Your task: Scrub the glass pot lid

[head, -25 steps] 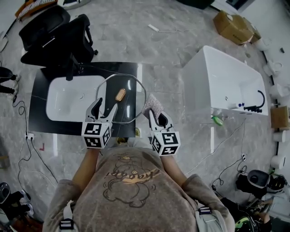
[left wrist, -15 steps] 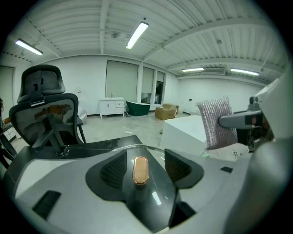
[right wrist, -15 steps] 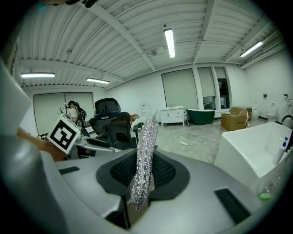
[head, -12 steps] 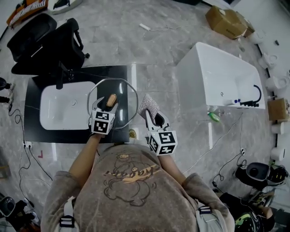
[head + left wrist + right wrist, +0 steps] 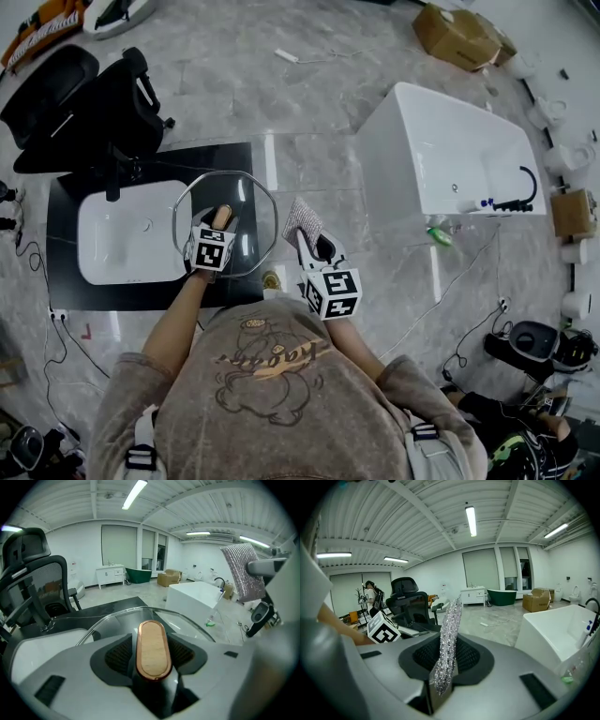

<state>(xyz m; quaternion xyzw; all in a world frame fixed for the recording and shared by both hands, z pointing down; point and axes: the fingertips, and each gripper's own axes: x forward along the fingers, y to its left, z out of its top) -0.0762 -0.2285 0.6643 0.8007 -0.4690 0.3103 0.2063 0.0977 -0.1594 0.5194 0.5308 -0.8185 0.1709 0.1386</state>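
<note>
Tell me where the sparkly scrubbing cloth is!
In the head view, the sparkly scrubbing cloth is pinched in the right hand-held gripper, just right of the glass pot lid.

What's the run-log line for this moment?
left tool: jaws just closing around lid knob, not yet clamped | right tool: shut on scrubber, beside glass lid | scrubbing: not started

No legible text anywhere; lettering printed on the grey-brown cotton T-shirt [image 5: 272,375] too blurred to read.
</note>
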